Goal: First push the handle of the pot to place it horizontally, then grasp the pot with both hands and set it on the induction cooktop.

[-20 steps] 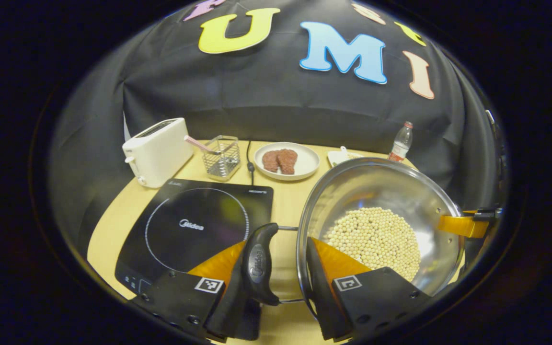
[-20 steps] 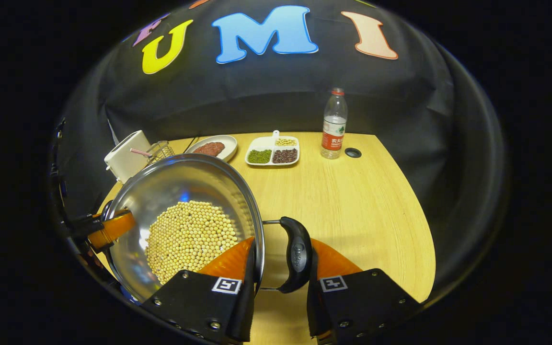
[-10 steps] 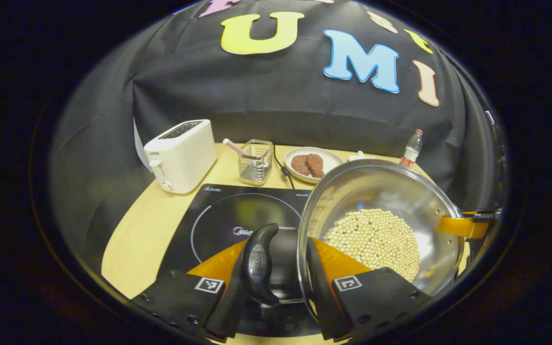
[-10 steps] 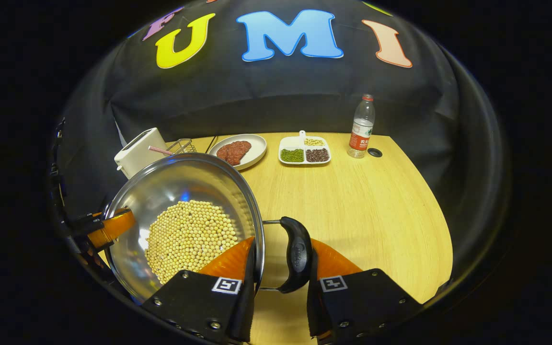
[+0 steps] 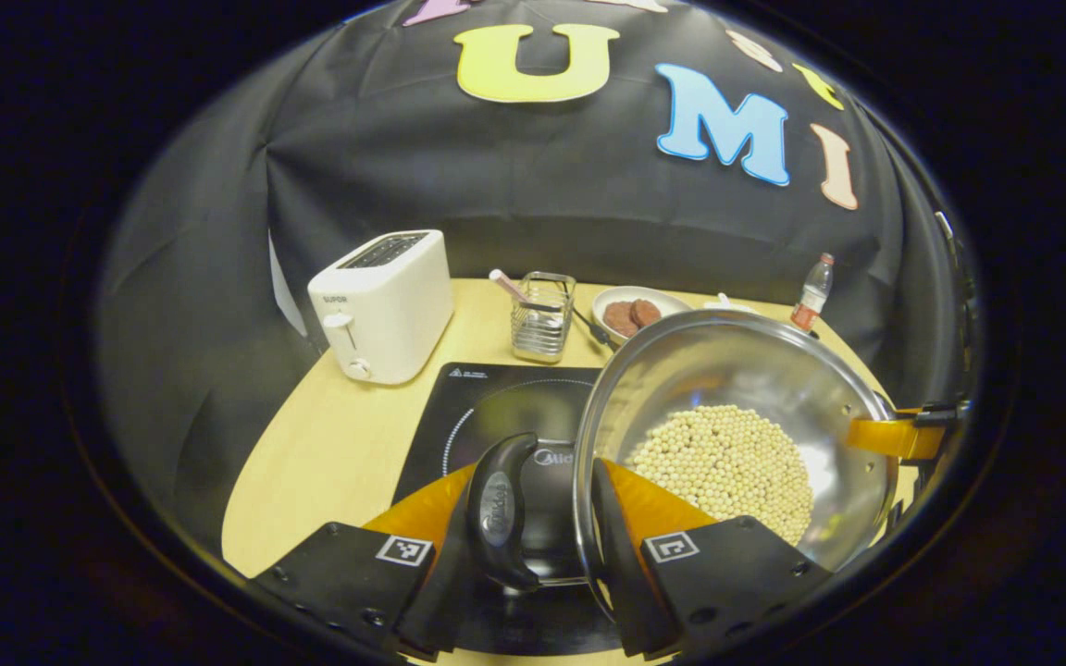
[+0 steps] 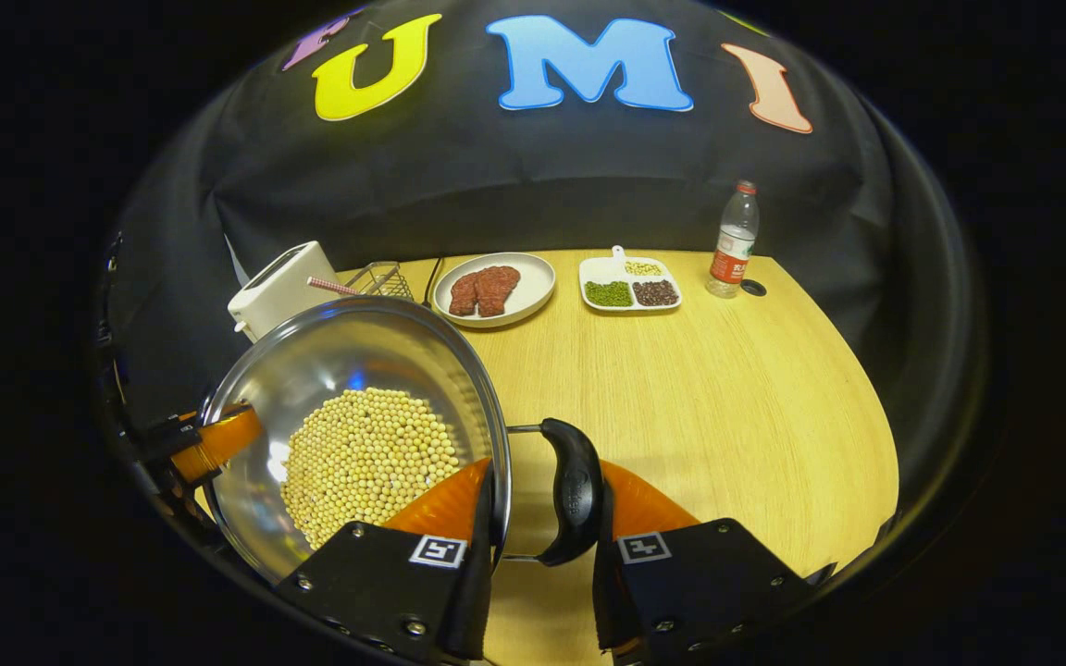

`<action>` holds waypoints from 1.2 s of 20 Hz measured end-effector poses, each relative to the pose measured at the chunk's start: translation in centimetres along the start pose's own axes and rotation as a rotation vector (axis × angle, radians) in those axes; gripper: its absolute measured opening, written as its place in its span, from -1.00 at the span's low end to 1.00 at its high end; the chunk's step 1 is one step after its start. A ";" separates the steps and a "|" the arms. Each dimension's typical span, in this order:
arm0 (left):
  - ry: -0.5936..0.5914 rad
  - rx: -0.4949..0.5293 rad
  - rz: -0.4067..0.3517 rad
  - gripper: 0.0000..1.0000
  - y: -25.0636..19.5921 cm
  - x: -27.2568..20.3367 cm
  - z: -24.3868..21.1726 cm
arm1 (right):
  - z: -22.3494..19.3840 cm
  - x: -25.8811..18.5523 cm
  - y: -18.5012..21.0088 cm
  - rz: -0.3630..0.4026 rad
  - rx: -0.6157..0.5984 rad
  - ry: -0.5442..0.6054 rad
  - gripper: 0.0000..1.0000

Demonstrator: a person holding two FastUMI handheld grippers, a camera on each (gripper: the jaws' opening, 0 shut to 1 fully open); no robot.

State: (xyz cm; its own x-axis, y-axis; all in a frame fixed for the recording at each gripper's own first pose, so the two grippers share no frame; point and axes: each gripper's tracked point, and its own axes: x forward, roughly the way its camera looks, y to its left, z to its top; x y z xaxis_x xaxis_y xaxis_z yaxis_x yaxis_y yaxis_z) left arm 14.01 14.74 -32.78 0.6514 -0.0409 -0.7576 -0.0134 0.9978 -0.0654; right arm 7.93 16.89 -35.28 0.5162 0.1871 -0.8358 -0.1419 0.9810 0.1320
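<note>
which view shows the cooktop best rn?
Left gripper view. The induction cooktop lies straight ahead there: its black glass, part of its ring marking and its far-left corner show beside the toaster, though the pot covers its right part. In the right gripper view, the pot stands where the cooktop would be.

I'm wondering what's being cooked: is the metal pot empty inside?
No. In the right gripper view the pot holds a heap of small pale beans covering its bottom.
</note>
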 end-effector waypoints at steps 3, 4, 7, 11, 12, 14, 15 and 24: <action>0.004 0.004 -0.003 0.31 2.0 1.4 0.1 | 0.1 1.1 1.8 -0.005 0.008 0.008 -0.10; 0.005 0.008 -0.006 0.31 2.6 1.8 0.2 | 0.2 1.5 2.4 -0.006 0.013 0.011 -0.11; 0.011 0.016 -0.011 0.31 4.3 2.9 0.4 | 0.2 2.6 4.0 -0.011 0.026 0.023 -0.10; 0.022 0.022 -0.016 0.31 5.9 4.8 0.6 | 0.3 3.9 5.7 -0.018 0.038 0.039 -0.10; 0.025 0.025 -0.016 0.38 6.3 5.2 0.5 | 0.2 4.2 5.9 -0.020 0.039 0.045 -0.10; 0.032 0.027 -0.018 0.31 7.0 6.0 0.3 | 0.0 4.9 6.6 -0.022 0.043 0.056 -0.10; 0.036 0.027 -0.018 0.31 7.4 6.4 0.2 | 0.1 5.2 6.9 -0.022 0.046 0.061 -0.10; 0.035 0.041 -0.016 0.37 9.0 8.3 0.3 | 0.9 6.8 8.3 -0.023 0.050 0.074 -0.10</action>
State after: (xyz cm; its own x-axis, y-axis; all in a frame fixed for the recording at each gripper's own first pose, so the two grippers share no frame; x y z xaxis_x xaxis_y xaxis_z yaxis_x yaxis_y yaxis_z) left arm 19.53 23.37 -39.41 0.6241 -0.0583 -0.7792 0.0284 0.9982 -0.0520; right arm 10.99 26.40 -39.44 0.4547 0.1626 -0.8757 -0.0879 0.9866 0.1375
